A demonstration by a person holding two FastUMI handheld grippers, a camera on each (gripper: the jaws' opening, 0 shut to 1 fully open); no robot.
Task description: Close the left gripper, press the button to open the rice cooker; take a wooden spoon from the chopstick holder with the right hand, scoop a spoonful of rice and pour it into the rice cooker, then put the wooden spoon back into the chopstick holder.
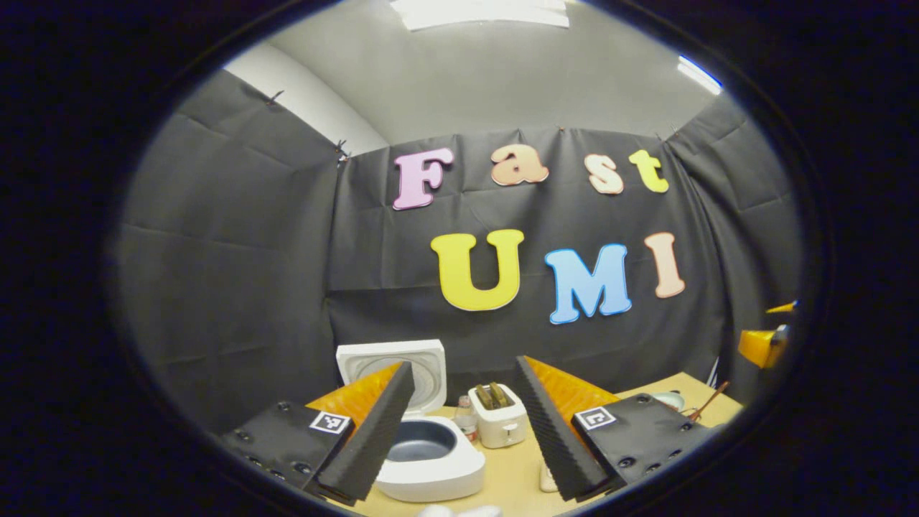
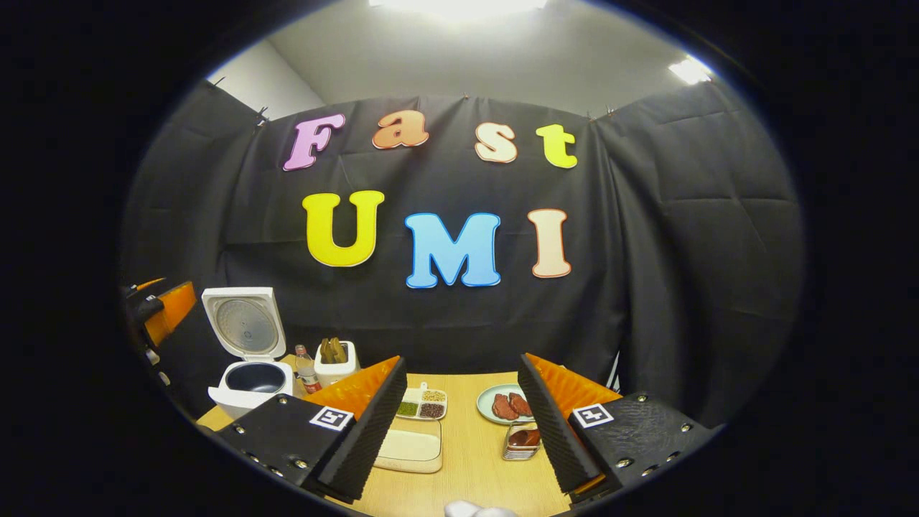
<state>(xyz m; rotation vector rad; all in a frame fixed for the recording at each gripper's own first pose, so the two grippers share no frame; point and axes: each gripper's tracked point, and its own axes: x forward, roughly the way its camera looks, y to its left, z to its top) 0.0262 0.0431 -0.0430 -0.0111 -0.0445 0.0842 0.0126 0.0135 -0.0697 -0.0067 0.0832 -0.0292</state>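
- Rice cooker (image 1: 429,449) is sitting at the left end of the tabletop (image 1: 513,470), lid (image 1: 395,370) standing upright, pot (image 1: 420,439) showing bare – looks like the button step is done.
- Left tongs (image 1: 463,431) are hovering just over the cooker, jaws spread, gripping nothing.
- Right tongs (image 2: 459,420) are hanging over mid-tabletop, also spread & empty.
- Toaster (image 2: 336,361) w/ bread is standing just right of the cooker, small bottle (image 2: 306,377) between them.
- Divided grain dish (image 2: 422,403) & plate of meat (image 2: 502,403) are lying between the right tongs' fingers, farther off.
- Next, prob: right tongs fetching the wooden spoon; holder can't be made out for sure, maybe the sticks at far right of the left gripper view.
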